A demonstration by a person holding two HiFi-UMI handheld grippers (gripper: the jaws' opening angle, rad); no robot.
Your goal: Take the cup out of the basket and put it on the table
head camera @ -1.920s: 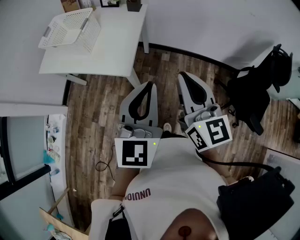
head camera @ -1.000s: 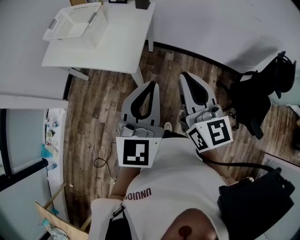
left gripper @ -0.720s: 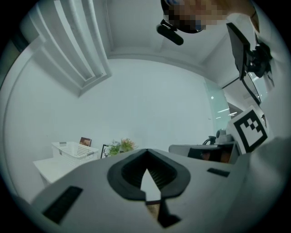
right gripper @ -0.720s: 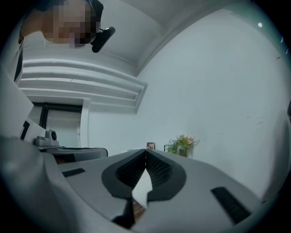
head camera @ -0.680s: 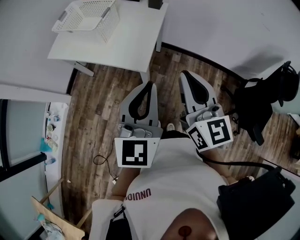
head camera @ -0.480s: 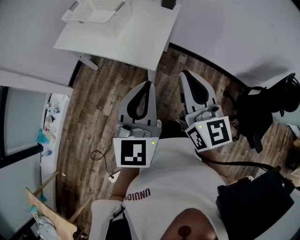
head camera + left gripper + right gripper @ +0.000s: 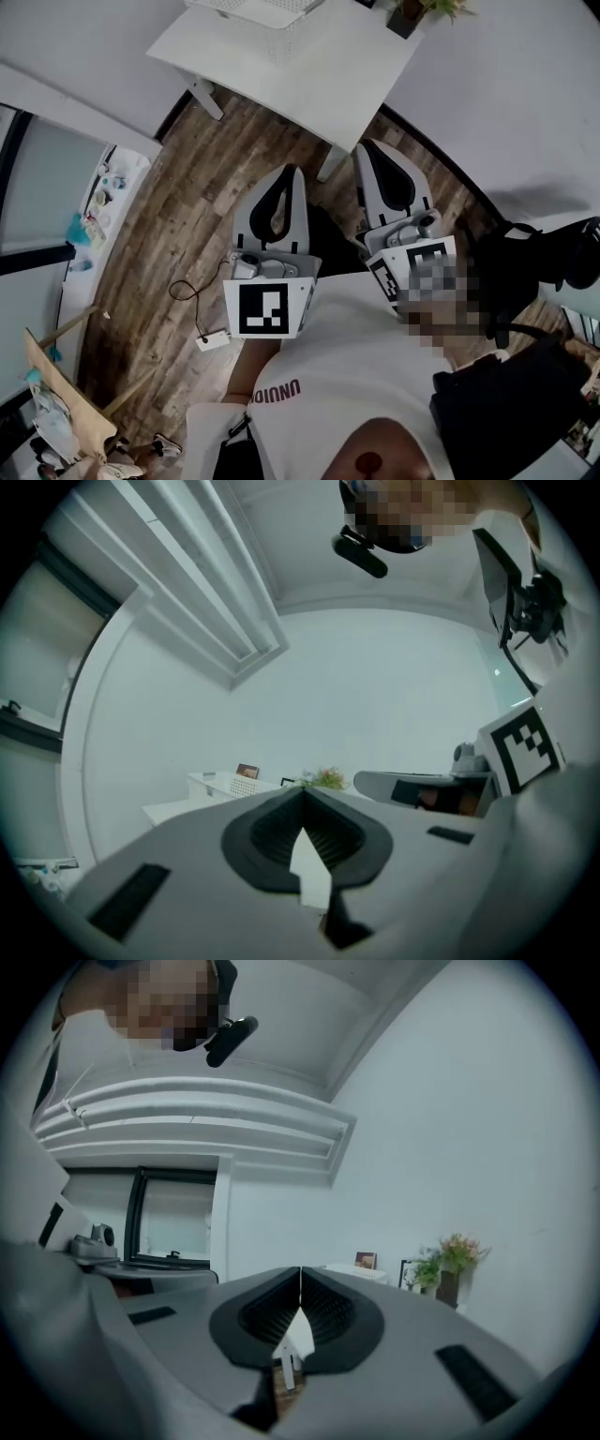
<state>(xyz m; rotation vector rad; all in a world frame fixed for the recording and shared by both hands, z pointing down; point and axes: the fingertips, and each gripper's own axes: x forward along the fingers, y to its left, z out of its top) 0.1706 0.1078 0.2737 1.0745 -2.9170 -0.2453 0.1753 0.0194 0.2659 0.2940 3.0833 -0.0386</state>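
The white slotted basket (image 7: pixel 258 7) stands on the white table (image 7: pixel 328 66), cut off by the top edge of the head view. No cup shows in any view; the basket's inside is hidden. My left gripper (image 7: pixel 296 172) and right gripper (image 7: pixel 364 147) hang side by side over the wooden floor, short of the table's near edge. Both are shut with nothing between the jaws. In the left gripper view the shut jaws (image 7: pixel 303 795) point toward the basket (image 7: pixel 230 785) far ahead. The right gripper view shows its shut jaws (image 7: pixel 300 1272) aimed at the table.
A potted plant (image 7: pixel 422 9) and a small picture frame (image 7: pixel 365 1260) stand at the table's back. A black chair (image 7: pixel 544 272) is at the right. A cable with a white adapter (image 7: pixel 214 339) lies on the floor. A low shelf (image 7: pixel 94 202) is at the left.
The head view has swung, so the table and basket slid up and right to the top edge. Both grippers stay shut and side by side, now nearer the table.
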